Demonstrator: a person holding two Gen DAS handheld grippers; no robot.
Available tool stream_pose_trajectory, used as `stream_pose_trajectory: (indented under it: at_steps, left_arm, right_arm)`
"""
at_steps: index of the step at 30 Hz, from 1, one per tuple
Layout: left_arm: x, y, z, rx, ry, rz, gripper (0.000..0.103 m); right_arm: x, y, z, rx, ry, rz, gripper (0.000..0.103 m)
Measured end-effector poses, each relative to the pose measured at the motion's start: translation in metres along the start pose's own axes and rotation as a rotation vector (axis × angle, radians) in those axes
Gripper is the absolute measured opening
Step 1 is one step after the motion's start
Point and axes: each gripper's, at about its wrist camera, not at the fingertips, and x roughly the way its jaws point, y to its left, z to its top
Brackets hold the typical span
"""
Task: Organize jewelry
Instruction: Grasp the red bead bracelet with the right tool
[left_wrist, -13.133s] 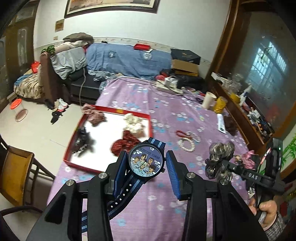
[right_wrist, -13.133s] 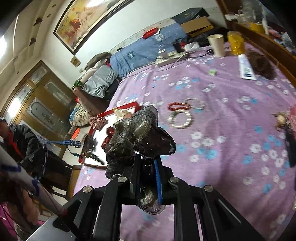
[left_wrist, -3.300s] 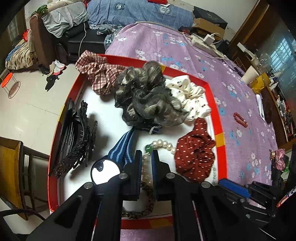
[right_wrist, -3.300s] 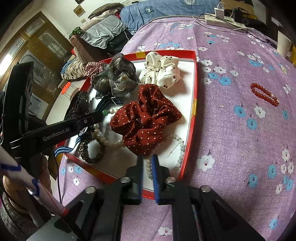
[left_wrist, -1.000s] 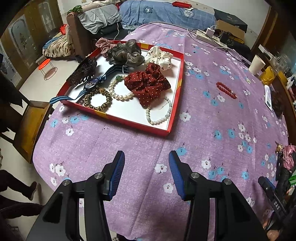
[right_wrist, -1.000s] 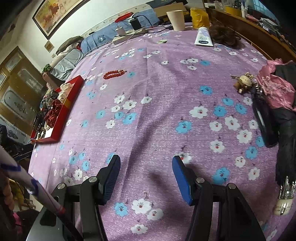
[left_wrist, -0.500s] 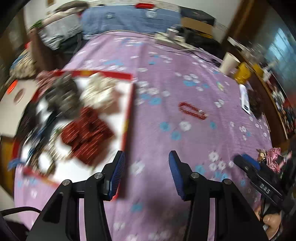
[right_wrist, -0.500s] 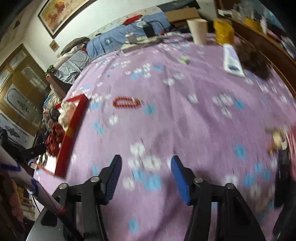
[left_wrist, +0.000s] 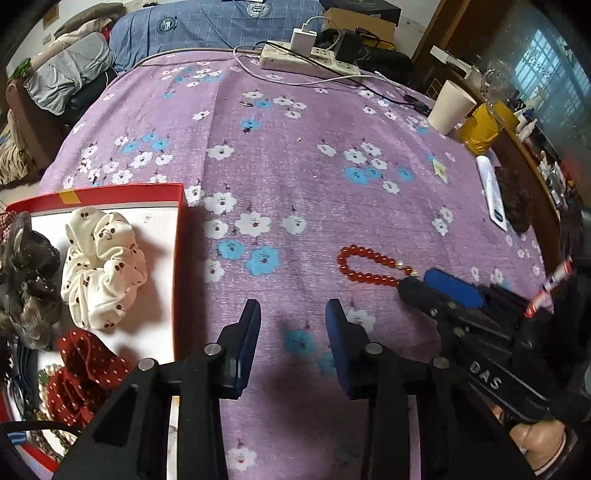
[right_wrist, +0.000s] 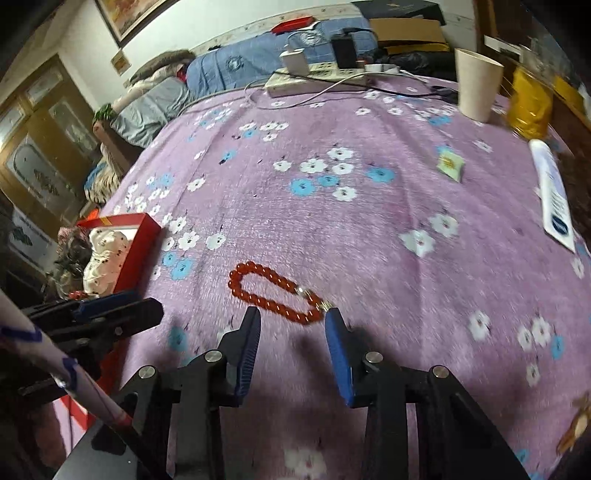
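A red bead bracelet (left_wrist: 369, 266) (right_wrist: 273, 291) lies on the purple flowered cloth, right of the red tray (left_wrist: 178, 258) (right_wrist: 142, 240). My right gripper (right_wrist: 291, 321) hovers at the bracelet's near end. Its blue fingers straddle the gold clasp without pressing on it, and the jaws are closing. My left gripper (left_wrist: 293, 321) is over bare cloth between tray and bracelet, with nothing between its closing jaws. In the left wrist view the right gripper (left_wrist: 439, 291) sits at the bracelet's right end. The tray holds a white scrunchie (left_wrist: 99, 273), a red dotted scrunchie (left_wrist: 81, 373) and a grey one (left_wrist: 26, 280).
At the far side stand a paper cup (left_wrist: 450, 107) (right_wrist: 476, 85), a yellow container (left_wrist: 480, 129) and a power strip with cables (left_wrist: 306, 59). A white tube (right_wrist: 554, 195), a small packet (right_wrist: 450, 164) and a dark clump (left_wrist: 517, 195) lie at the right. A hand grips the right tool's handle.
Both grippers have swept across the cloth to the red bracelet, which is now close in front of them. Both pairs of jaws stand narrower than before.
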Motion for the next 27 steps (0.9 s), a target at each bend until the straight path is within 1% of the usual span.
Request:
stream_pose_trajectory:
  at_steps: [4,8,10,11,12,13,14,16,21,23,27]
  left_arm:
    - [0.002,0.003,-0.002,0.015,0.012,0.027,0.035]
    - [0.0,0.005,-0.002,0.026,-0.004,0.06,0.035]
    - [-0.002,0.006,-0.002,0.032,-0.01,0.076,0.035]
    - [-0.002,0.006,-0.003,0.037,-0.013,0.087,0.035]
    - [-0.003,0.006,-0.003,0.043,-0.015,0.097,0.035]
    - [-0.003,0.006,-0.004,0.047,-0.017,0.104,0.035]
    - [-0.004,0.005,-0.004,0.05,-0.019,0.11,0.035]
    - [-0.005,0.005,-0.006,0.056,-0.024,0.124,0.035]
    - [-0.008,-0.002,-0.01,0.083,-0.036,0.151,0.035]
    - [-0.01,-0.007,-0.013,0.096,-0.042,0.162,0.035]
    - [-0.012,-0.014,-0.017,0.107,-0.044,0.161,0.035]
  right_arm:
    - [0.014,0.006,0.008,-0.025,0.015,-0.007,0.039]
    - [0.024,0.013,0.017,-0.059,0.019,-0.022,0.038]
    - [0.029,0.017,0.018,-0.082,0.027,-0.041,0.033]
    - [0.03,0.02,0.018,-0.102,0.022,-0.062,0.033]
    - [0.031,0.022,0.018,-0.116,0.019,-0.077,0.03]
    - [0.032,0.024,0.017,-0.13,0.017,-0.099,0.023]
    - [0.033,0.024,0.017,-0.137,0.015,-0.115,0.019]
    - [0.031,0.02,0.017,-0.126,0.012,-0.123,0.008]
    - [0.023,0.005,0.014,-0.069,0.011,-0.115,0.008]
    - [0.019,0.0,0.011,-0.046,0.017,-0.098,0.007]
    - [0.008,-0.005,-0.002,-0.014,0.016,-0.081,0.007]
